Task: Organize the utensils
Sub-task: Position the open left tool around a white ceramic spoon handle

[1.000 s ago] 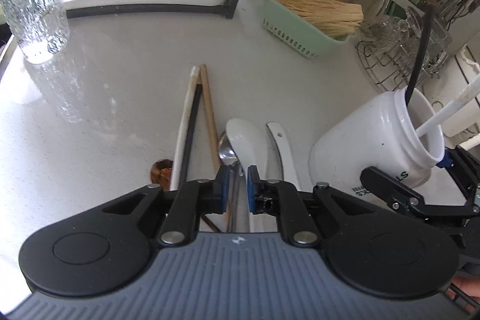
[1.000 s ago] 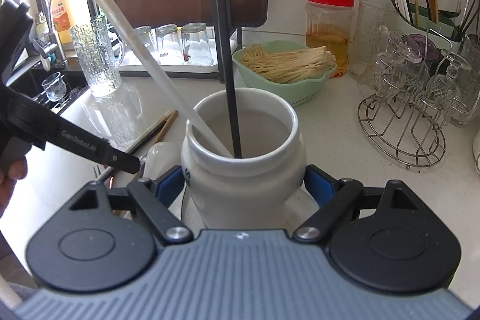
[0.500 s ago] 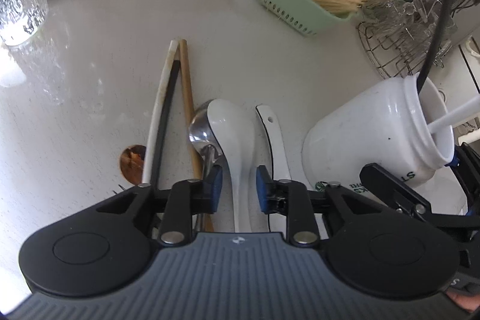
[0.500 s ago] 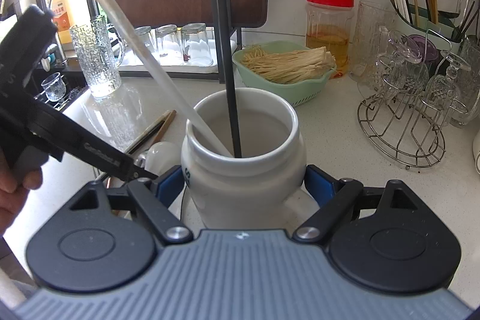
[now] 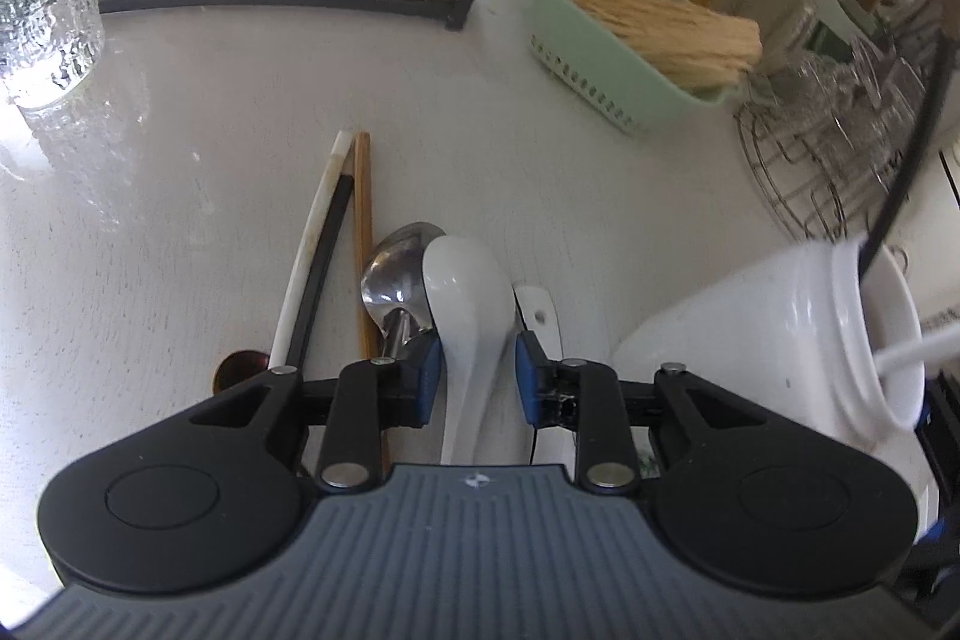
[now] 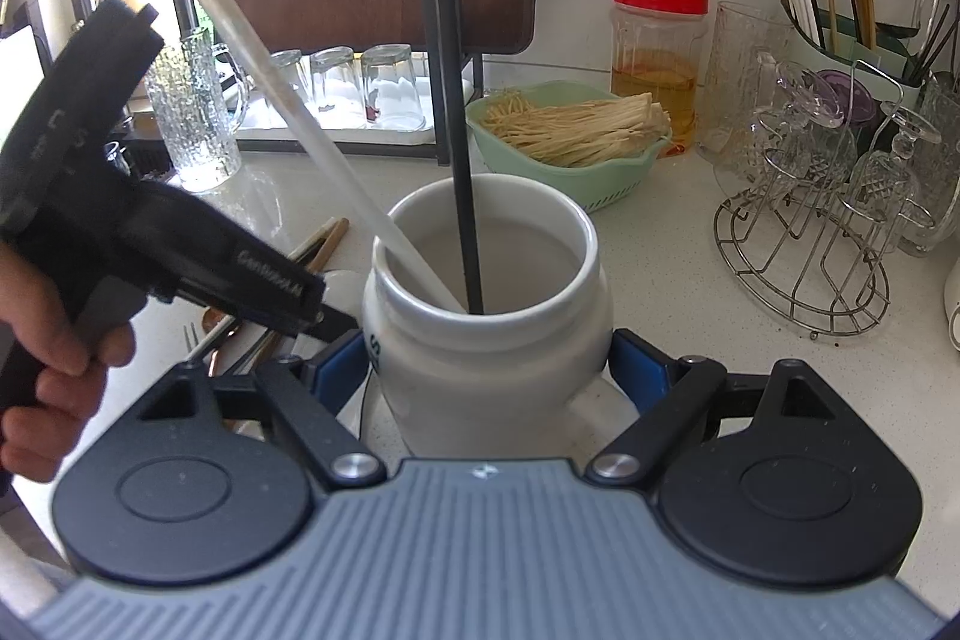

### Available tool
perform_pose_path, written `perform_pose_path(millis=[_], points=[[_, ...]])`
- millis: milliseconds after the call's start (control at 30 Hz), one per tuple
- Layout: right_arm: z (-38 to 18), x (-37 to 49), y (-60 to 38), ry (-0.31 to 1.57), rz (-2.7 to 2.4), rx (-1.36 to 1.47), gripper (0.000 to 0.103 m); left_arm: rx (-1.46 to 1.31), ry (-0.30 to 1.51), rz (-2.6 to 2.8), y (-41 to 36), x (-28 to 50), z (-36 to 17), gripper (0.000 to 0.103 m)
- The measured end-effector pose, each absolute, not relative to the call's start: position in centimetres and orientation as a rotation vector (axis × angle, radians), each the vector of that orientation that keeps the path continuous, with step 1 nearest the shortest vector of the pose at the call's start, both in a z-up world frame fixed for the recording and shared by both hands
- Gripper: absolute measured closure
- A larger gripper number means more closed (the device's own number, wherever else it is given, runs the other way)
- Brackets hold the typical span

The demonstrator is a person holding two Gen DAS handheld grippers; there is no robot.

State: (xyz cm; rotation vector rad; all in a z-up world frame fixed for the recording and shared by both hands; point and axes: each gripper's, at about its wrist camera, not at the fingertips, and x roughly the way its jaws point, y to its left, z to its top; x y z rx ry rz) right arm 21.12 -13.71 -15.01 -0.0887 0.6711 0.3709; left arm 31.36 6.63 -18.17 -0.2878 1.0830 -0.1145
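Left gripper (image 5: 479,379): lower centre of left wrist view, jaws just opened, white ceramic spoon (image 5: 468,304) between the pads, right pad clear of it. Steel spoon (image 5: 396,274) just left of it, on counter (image 5: 180,220). Right gripper (image 6: 489,364): clamped on white jar (image 6: 489,334), frame centre; white chopstick (image 6: 270,88) and black chopstick (image 6: 459,148) standing inside.

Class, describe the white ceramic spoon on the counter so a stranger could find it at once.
Start at the white jar held by the right gripper. Beside it lies a row of utensils. The ceramic spoon sits between the left gripper's open fingers: broad, glossy white, overlapping the metal spoon.
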Motion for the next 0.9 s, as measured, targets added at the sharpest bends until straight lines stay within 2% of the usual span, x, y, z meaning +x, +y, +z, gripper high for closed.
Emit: perform_pose_path(millis=[767,867,900], points=[[-15.0,21.2,-13.3,0.687,0.359,-0.106,0.014,-0.324,1.038,-0.09,8.1,29.8,-17.6,0.079],[-15.0,21.2,-13.2,0.693,0.353,-0.112,0.014,-0.349,1.039,-0.095,8.7,28.8,-17.3,0.082],[-15.0,21.2,-13.1,0.693,0.352,-0.116,0.014,-0.357,1.037,-0.102,8.9,28.5,-17.1,0.087]])
